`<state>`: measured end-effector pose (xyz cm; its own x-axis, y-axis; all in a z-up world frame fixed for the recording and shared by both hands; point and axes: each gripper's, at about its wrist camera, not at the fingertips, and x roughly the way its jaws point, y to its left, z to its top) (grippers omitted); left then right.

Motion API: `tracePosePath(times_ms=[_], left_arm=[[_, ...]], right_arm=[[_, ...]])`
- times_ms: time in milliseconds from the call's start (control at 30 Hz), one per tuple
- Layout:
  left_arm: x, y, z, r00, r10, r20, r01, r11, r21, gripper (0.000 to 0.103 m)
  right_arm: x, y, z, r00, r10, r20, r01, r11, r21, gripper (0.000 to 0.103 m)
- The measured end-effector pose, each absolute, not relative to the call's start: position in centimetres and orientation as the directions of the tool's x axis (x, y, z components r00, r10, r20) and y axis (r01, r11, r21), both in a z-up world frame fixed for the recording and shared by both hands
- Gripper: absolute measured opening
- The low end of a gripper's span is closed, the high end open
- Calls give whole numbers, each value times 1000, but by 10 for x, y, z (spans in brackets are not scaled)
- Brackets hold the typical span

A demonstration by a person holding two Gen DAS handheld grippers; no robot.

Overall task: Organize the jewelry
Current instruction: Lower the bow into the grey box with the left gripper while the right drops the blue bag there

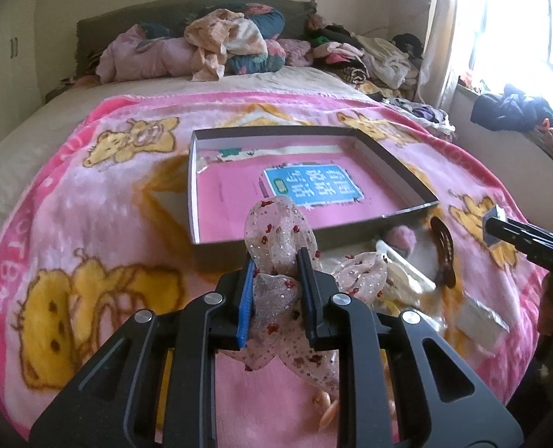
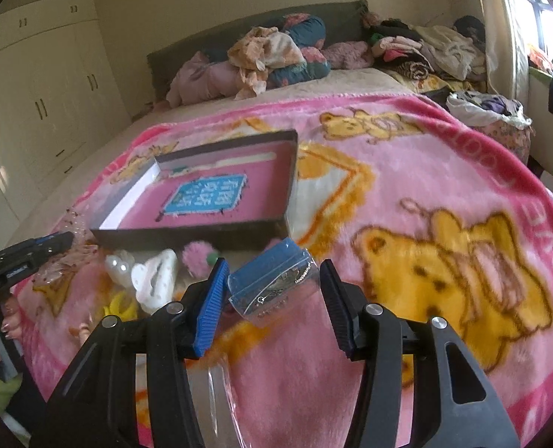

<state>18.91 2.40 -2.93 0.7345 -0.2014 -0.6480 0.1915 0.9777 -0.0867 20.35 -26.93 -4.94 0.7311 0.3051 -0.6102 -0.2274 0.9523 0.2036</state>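
My left gripper is shut on a sheer glittery bow hair accessory, held just above the blanket at the near wall of the shallow dark box. The box has a pink lining with a blue label. My right gripper is open, its fingers either side of a small clear packet with a blue card lying on the blanket. A pile of hair clips sits by the box: a white clip, a pink pompom, a brown clip.
A pink teddy-bear blanket covers the bed. Pillows and heaped clothes lie at the headboard. More clothes are piled by the window. Wardrobes stand at the left. A clear plastic bag lies under my right gripper.
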Motion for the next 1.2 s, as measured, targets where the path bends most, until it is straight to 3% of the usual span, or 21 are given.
tracePosePath(times_ms=[600,1200], left_arm=[[252,14,-36,734,-162,-660,161,985,-63,15],[301,10,-66,690,-131,-712,139,989,-47,17]], right_arm=[[267,-233,-22,727,341,-595,-329,935,133,48],[340,-191,-62,642,319,-697,-369,926,83,48]])
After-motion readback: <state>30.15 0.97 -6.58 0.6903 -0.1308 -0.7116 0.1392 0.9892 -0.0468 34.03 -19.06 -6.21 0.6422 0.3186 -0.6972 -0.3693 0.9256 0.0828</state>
